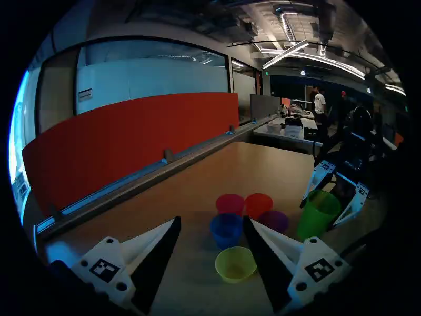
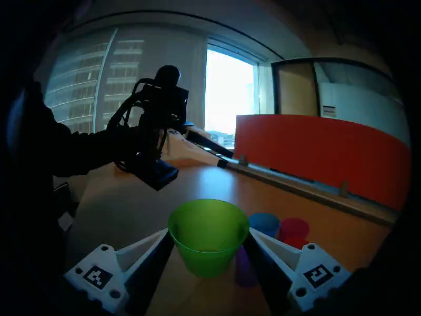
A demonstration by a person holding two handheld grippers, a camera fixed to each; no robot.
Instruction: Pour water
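A green plastic cup [image 2: 209,247] is pictured pinched upright between both fingers of the right gripper [image 2: 209,234], just beside a cluster of smaller cups set out on a wooden table [image 1: 252,163]. The left gripper [image 1: 210,220] is held with its fingers spread wide and nothing between them, and is pointed at the cluster. A blue cup [image 1: 226,229] is seen at the centre of the cluster and a yellow-green cup [image 1: 235,263] nearest the camera. A pink cup [image 1: 230,204] and an orange-red cup [image 1: 258,204] are placed behind, and a purple cup [image 1: 273,220] to the right. The cluster is kept well apart from the red divider panel [image 1: 131,137] fixed along one long edge of the table. Whether the green cup is lifted cannot be told.
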